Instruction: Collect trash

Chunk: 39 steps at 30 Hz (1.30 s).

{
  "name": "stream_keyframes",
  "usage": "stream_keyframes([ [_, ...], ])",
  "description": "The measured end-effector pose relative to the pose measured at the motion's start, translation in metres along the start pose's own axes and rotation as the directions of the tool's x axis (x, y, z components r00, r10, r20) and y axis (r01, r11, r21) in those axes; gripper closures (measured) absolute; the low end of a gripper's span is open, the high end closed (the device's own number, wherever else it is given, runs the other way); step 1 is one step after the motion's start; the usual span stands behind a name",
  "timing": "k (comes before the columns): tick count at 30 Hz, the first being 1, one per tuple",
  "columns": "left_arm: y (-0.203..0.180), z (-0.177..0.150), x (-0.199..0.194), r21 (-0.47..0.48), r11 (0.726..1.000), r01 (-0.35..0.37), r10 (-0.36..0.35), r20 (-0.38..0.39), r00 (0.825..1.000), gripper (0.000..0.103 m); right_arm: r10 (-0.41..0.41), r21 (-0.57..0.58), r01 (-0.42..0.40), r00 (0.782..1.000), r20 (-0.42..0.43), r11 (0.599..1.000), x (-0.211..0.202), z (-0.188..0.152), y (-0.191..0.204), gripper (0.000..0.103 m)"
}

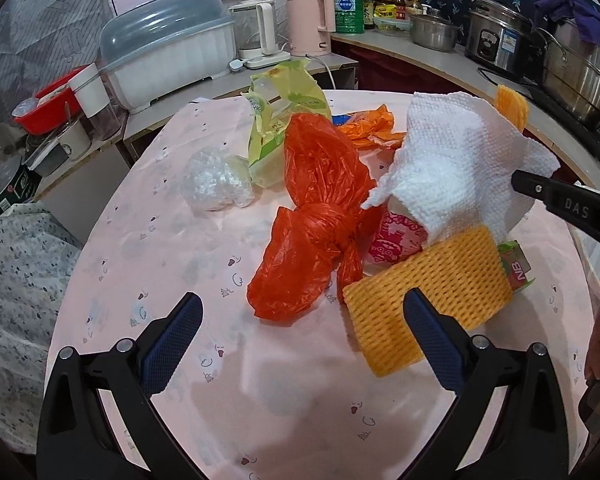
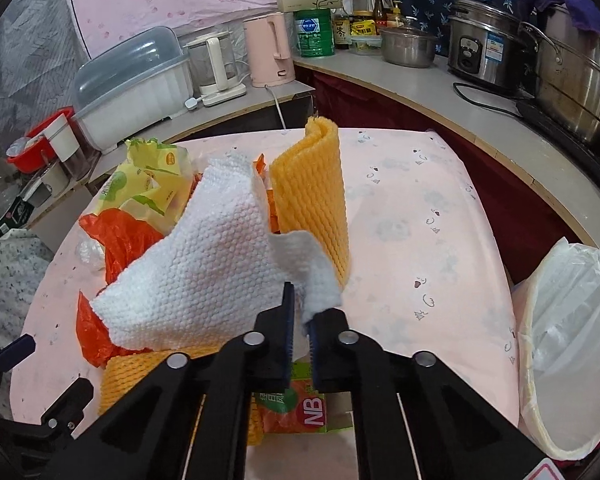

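Two grippers in view, and we take the red plastic bag [image 1: 316, 216] as our landmark, lying knotted near the middle of the pink-clothed surface [image 1: 172, 280]. Our right gripper [image 2: 300, 320] has its fingers [image 2: 287, 312] pinched shut on a corner of the white paper towel [image 2: 204, 264], which hangs lifted just right of the bag and drapes over the litter below. Our left gripper [image 1: 304, 344] hovers on the near side of the bag with fingers [image 1: 172, 344] spread wide, holding nothing; its right finger overlaps the near edge of a yellow foam net sleeve [image 1: 428, 284] that lies just right of the bag. Beneath the towel, touching the bag's right side, we see a pink printed wrapper [image 1: 396, 236], and further right, against the foam sleeve, a small green and orange carton marked NB [image 2: 300, 408]. Beyond the bag, on its far side, sits a yellow-green snack bag [image 1: 284, 120], touching it; left of the red bag lies a crumpled clear plastic wad [image 1: 216, 184], apart from it. Behind the red bag to the right, an orange wrapper [image 1: 372, 128] is partly hidden by the towel. A second foam net sleeve [image 2: 316, 196] stands curled upright past the towel, well right of the red bag. Far right of everything, off the surface's edge, a bin with a white liner [image 2: 572, 344] stands open.
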<state>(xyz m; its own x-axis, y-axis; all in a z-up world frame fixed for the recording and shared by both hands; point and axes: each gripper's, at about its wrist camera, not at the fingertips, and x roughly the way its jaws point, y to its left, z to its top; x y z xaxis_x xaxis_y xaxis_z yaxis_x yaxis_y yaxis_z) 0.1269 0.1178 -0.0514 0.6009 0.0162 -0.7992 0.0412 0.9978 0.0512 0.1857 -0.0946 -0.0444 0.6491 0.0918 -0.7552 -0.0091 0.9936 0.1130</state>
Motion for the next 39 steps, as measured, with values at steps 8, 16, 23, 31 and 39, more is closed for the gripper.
stream_keyframes([
  [8, 0.008, 0.004, 0.003, -0.027, 1.000, 0.008, -0.009, -0.009, 1.000, 0.007, 0.022, 0.015, -0.025, 0.990, 0.140, 1.000, -0.050, 0.022, -0.001, 0.102],
  [16, 0.007, 0.004, -0.007, -0.029, 0.999, 0.014, -0.014, 0.008, 1.000, 0.007, -0.030, 0.093, 0.004, 0.961, 0.274, 0.996, -0.107, 0.039, -0.023, 0.102],
  [23, 0.010, 0.007, -0.005, -0.036, 0.999, 0.028, -0.028, 0.007, 1.000, 0.007, -0.092, 0.155, 0.045, 0.946, 0.312, 0.987, -0.133, 0.035, -0.044, 0.102],
  [31, 0.027, 0.015, 0.018, -0.083, 0.996, 0.034, -0.036, -0.017, 0.999, 0.008, -0.094, 0.179, 0.047, 0.959, 0.268, 0.983, -0.124, 0.024, -0.051, 0.102],
  [39, 0.028, 0.022, 0.052, -0.089, 0.994, 0.058, -0.066, -0.085, 0.994, 0.039, -0.075, 0.165, 0.037, 0.971, 0.225, 0.986, -0.100, 0.022, -0.039, 0.102],
])
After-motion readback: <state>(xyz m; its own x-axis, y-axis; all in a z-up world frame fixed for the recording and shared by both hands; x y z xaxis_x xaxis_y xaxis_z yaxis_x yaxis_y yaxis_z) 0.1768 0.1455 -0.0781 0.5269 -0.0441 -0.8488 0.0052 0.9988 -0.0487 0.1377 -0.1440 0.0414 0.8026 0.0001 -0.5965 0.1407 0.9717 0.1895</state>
